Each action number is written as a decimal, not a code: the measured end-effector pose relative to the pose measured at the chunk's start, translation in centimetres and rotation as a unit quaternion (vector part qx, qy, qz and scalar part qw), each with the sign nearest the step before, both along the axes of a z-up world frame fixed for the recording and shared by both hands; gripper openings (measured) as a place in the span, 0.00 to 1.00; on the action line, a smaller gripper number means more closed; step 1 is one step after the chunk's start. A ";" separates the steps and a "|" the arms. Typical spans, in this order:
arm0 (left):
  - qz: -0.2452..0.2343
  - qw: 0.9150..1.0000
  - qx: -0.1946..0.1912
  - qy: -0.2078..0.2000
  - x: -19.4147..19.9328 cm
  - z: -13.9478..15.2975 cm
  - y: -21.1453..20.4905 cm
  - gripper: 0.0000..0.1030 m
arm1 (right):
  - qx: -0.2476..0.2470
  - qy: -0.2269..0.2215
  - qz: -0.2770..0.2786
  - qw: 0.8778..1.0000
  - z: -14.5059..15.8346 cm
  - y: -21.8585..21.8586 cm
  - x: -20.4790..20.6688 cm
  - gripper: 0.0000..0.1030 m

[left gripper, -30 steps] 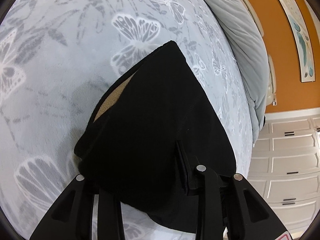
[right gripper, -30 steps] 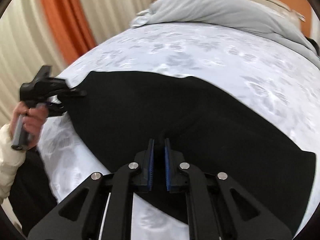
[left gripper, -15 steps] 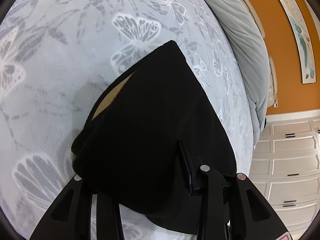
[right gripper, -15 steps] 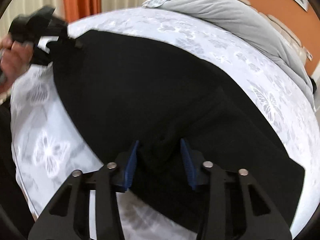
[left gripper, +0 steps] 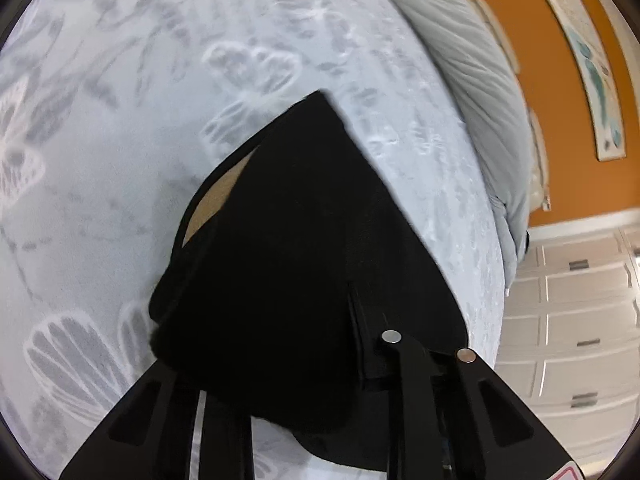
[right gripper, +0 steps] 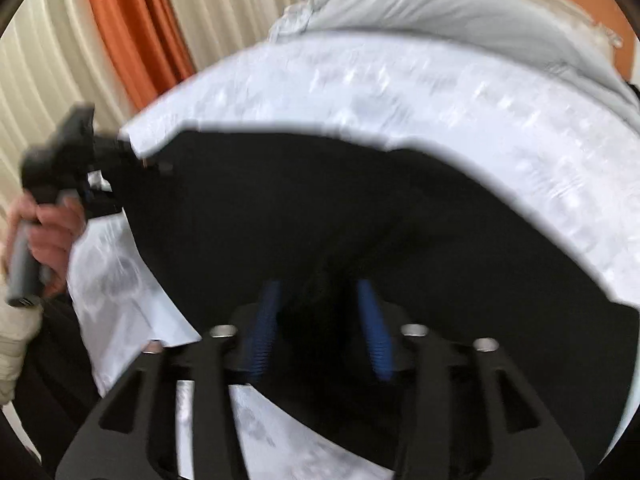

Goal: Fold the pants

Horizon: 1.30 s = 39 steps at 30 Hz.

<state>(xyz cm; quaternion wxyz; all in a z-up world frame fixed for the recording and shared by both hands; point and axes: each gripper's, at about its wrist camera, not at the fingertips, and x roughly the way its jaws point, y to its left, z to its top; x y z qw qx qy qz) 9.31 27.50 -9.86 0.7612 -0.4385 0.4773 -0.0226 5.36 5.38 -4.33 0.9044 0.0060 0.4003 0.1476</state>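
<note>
writing: none readable in either view; only a red-edged sticker corner (left gripper: 570, 473) showing at the bottom of the left wrist view, text cut off
pants (right gripper: 360, 216): black, matte, lying spread flat across the bed, reaching from the left gripper at one end toward the right edge of the right wrist view
pants detail: tan lining (left gripper: 218, 200) peeking out at the open edge in the left wrist view; top layer folding to a point toward the pillows
bedspread (left gripper: 120, 140): pale grey-white, printed with butterflies and leaves, lying under the pants
left gripper (left gripper: 280, 360): jaws closing, black cloth draping over and between the fingers; pads hidden, so contact not resolvable there; in the right wrist view sitting at the pants' corner, cloth running into the jaws
left hand (right gripper: 48, 232): wrapping the grey handle, pale sleeve below
right gripper (right gripper: 320, 320): jaws opening, blue pads (right gripper: 264, 328) standing clear of a raised ridge of black cloth between them
duvet (right gripper: 460, 8): grey, bunched at the head of the bed
wall art (left gripper: 592, 76): framed teal feather print hanging on the orange wall
drawers (left gripper: 572, 320): white, dark handles
curtains (right gripper: 132, 32): orange and cream, hanging behind the left gripper
</note>
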 end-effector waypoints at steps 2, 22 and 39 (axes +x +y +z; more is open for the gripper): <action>-0.014 0.999 0.030 -0.030 0.0 1.8 -1.1 0.16 | 0.008 -0.034 -0.042 0.998 1.8 -2.9 -1.3 0.80; -0.282 0.931 0.078 -0.219 -5.3 9.6 -23.3 0.80 | 0.160 0.071 -0.166 0.970 -0.4 -16.5 -2.8 0.86; -0.059 0.961 0.175 -0.204 -4.5 10.9 -9.3 0.85 | 0.056 -0.086 -0.091 0.991 9.7 -9.4 -3.4 0.22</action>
